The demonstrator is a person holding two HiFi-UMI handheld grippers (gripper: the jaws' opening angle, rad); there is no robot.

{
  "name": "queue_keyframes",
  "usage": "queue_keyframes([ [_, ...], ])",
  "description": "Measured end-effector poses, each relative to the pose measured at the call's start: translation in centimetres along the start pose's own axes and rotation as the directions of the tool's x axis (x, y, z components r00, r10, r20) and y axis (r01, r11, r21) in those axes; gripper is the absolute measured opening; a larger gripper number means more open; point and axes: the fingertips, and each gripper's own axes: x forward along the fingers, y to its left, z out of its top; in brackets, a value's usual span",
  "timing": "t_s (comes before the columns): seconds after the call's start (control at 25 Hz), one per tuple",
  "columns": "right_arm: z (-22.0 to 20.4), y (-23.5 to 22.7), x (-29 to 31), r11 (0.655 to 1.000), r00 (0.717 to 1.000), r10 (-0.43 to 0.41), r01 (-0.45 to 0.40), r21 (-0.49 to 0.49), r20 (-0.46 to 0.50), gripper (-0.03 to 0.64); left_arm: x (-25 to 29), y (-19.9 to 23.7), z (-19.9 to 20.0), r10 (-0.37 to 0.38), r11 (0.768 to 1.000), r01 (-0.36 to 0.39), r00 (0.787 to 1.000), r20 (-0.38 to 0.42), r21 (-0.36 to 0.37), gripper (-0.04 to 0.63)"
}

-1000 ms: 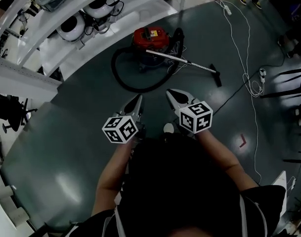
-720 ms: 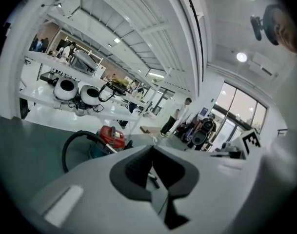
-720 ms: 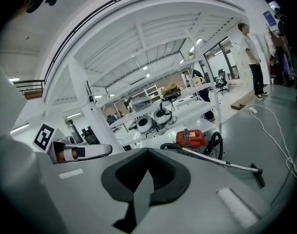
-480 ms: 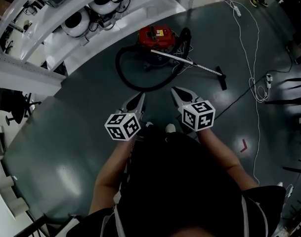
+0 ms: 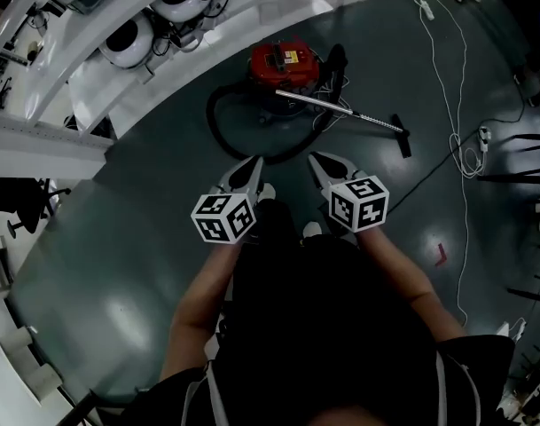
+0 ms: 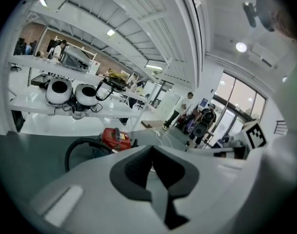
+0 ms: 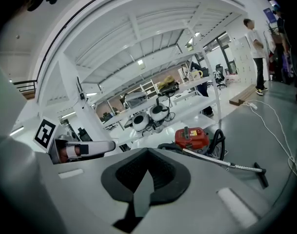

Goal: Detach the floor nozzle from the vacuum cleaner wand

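Floor nozzle (image 5: 401, 142) lies on the dark floor (image 5: 145, 238), on the wand (image 5: 340, 109) end farthest from the red canister vacuum (image 5: 285, 67), set crosswise to it. Wand axis runs upper-left to lower-right in head view. Since a second ago both hand-held grippers moved in toward the hose loop (image 5: 218, 122). Left hand-held gripper (image 5: 252, 167) and right hand-held gripper (image 5: 318, 161) are closed, empty. White shelving (image 5: 119, 25) stands behind.

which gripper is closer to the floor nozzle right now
The right gripper. The floor nozzle lies at the wand's right-hand end in the head view, on that gripper's side; the left gripper is farther off.
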Motion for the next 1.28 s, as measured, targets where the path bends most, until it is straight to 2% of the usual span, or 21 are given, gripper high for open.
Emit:
queue_keyframes([
  [0.2,1.9,0.4,4.1,1.000,1.000,-0.026,0.026,0.015,-0.001,-0.003,2.1,3.5,2.1,-0.069,0.997,0.068,0.997,-0.039,-0.024,0.009],
  [0.48,3.5,-0.1,7.9,0.994,0.996,-0.090,0.090,0.053,-0.008,-0.003,5.1,6.9,3.7,-0.102,0.991,0.111,0.987,-0.124,0.070,0.009],
  [0.68,3.5,-0.8,10.3,0.987,0.991,-0.130,0.133,0.095,-0.037,-0.003,6.5,8.7,3.7,-0.129,0.989,0.140,0.977,-0.169,0.054,0.009],
  [0.84,3.5,-0.5,12.2,0.983,0.988,-0.145,0.150,0.105,-0.056,-0.003,7.0,9.9,3.9,-0.158,0.979,0.180,0.965,-0.207,0.092,0.008],
  [1.08,3.0,-0.9,13.8,0.976,0.981,-0.177,0.185,0.119,-0.075,-0.003,8.0,11.6,3.4,-0.196,0.972,0.221,0.949,-0.248,0.076,0.009],
  [1.28,2.9,-1.5,14.2,0.974,0.981,-0.175,0.185,0.131,-0.084,-0.002,8.9,11.9,2.8,-0.194,0.974,0.218,0.944,-0.267,0.064,0.009],
])
